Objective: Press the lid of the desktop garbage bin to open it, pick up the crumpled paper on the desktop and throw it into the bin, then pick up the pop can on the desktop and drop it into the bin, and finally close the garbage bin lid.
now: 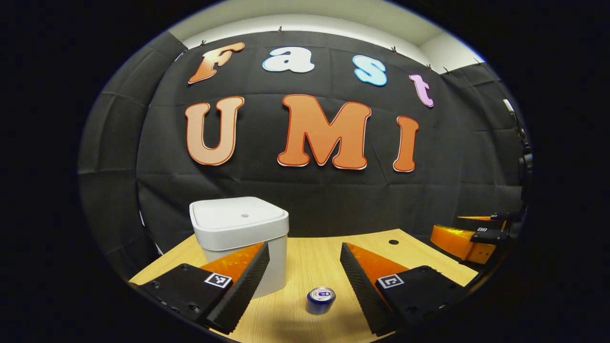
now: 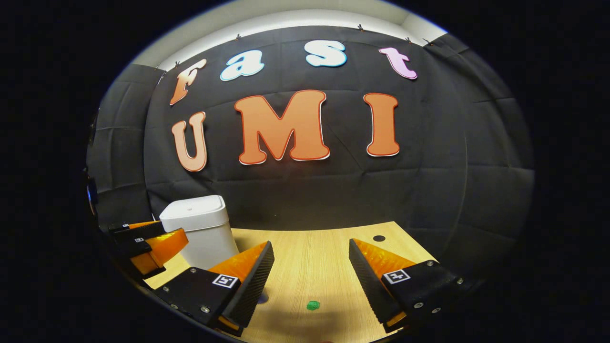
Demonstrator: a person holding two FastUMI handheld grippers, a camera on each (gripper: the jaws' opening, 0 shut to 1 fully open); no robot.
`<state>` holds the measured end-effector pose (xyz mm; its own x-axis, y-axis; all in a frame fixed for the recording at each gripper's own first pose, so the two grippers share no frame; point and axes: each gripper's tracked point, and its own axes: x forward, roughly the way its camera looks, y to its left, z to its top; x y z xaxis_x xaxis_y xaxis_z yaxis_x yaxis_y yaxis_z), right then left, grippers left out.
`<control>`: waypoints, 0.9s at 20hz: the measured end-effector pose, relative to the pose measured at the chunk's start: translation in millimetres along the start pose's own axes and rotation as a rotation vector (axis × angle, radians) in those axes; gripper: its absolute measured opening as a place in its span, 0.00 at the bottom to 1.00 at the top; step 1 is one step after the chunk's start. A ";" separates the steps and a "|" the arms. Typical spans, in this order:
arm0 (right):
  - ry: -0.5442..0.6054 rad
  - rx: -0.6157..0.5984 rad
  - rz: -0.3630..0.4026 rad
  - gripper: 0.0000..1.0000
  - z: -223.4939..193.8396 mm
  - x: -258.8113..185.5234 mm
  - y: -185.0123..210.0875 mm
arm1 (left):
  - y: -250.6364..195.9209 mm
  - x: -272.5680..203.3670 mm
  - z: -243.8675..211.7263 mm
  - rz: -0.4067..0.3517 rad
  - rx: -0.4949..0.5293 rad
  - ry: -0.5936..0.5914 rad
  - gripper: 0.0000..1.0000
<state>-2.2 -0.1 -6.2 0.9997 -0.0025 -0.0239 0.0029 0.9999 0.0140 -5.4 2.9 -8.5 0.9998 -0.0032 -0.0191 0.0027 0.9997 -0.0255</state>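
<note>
Two grippers: both held above the tabletop [image 1: 314, 257], each with its fingers spread wide and grasping nothing.
Left gripper [image 1: 305, 281]: fingers released, a broad gap between them; seen at the left edge of the right gripper view [image 2: 143, 247], just beside the bin.
Right gripper [image 2: 310, 281]: fingers released, nothing between them but bare wood; seen at the right edge of the left gripper view [image 1: 469, 238], well apart from the bin.
Bin [image 1: 240, 238]: white, lid shut flat, standing upright on the tabletop behind the left gripper's left finger [image 1: 243, 281], which covers its lower corner; in the right gripper view [image 2: 200, 228] it stands beyond and left of the right gripper's left finger.
Can [image 1: 320, 300]: upright on the tabletop, its top facing up, low in the gap between the left gripper's fingers and touching neither.
Green spot [image 2: 312, 305]: small, on the tabletop between the right gripper's fingers; what it is cannot be told.
Hole [image 1: 393, 242]: small, dark, round, in the tabletop beyond the left gripper's right finger.
</note>
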 end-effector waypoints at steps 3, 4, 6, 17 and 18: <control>0.000 0.004 0.008 0.94 0.7 -0.1 2.6 | 3.6 -0.8 3.6 0.008 0.015 -0.008 0.95; 0.001 0.007 0.011 0.94 0.6 0.9 3.4 | 4.0 -1.9 3.6 0.009 0.016 -0.008 0.95; 0.004 0.006 0.013 0.94 0.5 2.1 5.5 | 3.7 -0.8 2.4 0.009 0.015 -0.008 0.95; 0.006 -0.008 0.025 0.95 0.6 5.2 9.3 | 6.5 1.3 -4.4 0.013 0.012 0.011 0.95; 0.008 -0.009 0.025 0.94 0.3 5.8 9.3 | 6.6 2.2 -4.6 0.014 0.013 0.015 0.95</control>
<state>3.6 9.1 -5.9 0.9993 0.0228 -0.0312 -0.0227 0.9997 0.0057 -3.3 9.4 -13.3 0.9994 0.0107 -0.0340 -0.0111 0.9999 -0.0125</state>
